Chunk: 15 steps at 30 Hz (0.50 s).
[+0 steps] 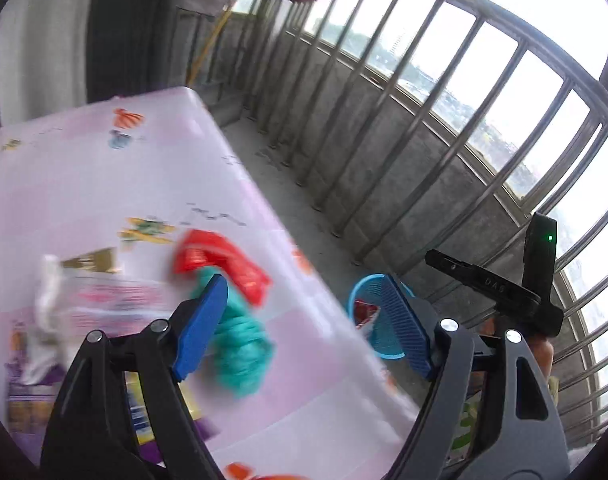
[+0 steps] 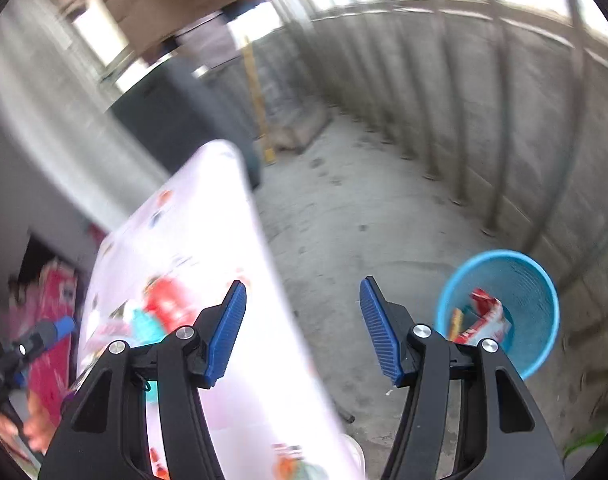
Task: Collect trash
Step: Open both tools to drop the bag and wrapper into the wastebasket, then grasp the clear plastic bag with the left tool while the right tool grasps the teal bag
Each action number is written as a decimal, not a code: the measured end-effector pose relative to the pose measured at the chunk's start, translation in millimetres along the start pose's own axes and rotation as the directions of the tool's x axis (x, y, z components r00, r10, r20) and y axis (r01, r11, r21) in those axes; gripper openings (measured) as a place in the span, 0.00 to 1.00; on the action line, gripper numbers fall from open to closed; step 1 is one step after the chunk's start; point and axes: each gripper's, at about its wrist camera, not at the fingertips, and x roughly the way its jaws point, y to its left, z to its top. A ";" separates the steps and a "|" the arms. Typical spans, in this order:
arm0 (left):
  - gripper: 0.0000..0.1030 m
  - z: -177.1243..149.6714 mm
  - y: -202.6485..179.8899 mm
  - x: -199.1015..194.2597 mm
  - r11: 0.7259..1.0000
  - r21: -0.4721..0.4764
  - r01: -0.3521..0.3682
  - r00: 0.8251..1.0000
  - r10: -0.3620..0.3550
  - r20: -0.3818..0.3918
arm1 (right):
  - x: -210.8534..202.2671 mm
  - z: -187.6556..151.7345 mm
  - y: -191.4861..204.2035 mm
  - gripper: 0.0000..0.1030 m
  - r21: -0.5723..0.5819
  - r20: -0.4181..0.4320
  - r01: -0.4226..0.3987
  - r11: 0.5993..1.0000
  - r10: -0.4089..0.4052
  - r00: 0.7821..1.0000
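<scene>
A table with a pink patterned cloth (image 1: pixel 83 184) carries a red wrapper (image 1: pixel 219 264), a crumpled teal piece (image 1: pixel 241 352) and a white and pink plastic bag (image 1: pixel 83 300). My left gripper (image 1: pixel 304 284) hangs above the table's right edge, open, with nothing between its blue pads. My right gripper (image 2: pixel 304 284) is open and empty above the concrete floor, between the table (image 2: pixel 207 220) and a blue basket (image 2: pixel 536 292). The basket stands on the floor and holds a red and white wrapper (image 2: pixel 488 316). In the left wrist view the basket (image 1: pixel 360 288) is half hidden behind a finger.
A concrete parapet with metal railing bars (image 1: pixel 424 120) runs along the right. Purple packaging (image 1: pixel 27 396) lies at the table's near left. A hand (image 1: pixel 542 354) holds the other tool's black body (image 1: pixel 500 292) beside the basket. Pink boxes (image 2: pixel 51 320) stand left of the table.
</scene>
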 end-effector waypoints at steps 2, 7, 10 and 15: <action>0.72 0.7 22.6 -22.8 1.000 -0.014 -0.015 1.000 0.016 0.022 | 5.7 0.5 33.8 0.57 -0.066 -0.017 -0.030 0.997 0.029 0.999; 0.72 2.4 88.8 -68.1 0.995 -0.070 -0.065 0.995 0.070 0.067 | 28.7 -3.6 92.5 0.58 -0.156 -0.079 -0.087 0.984 0.075 0.994; 0.72 -1.9 121.6 -72.2 0.989 -0.149 -0.014 0.999 0.022 0.047 | 46.3 -5.9 122.6 0.58 -0.214 -0.128 -0.081 0.973 0.054 0.990; 0.70 -7.9 152.2 -63.5 0.983 -0.184 0.015 1.000 -0.011 0.021 | 66.9 -14.9 155.3 0.58 -0.304 -0.175 -0.083 0.949 0.029 0.984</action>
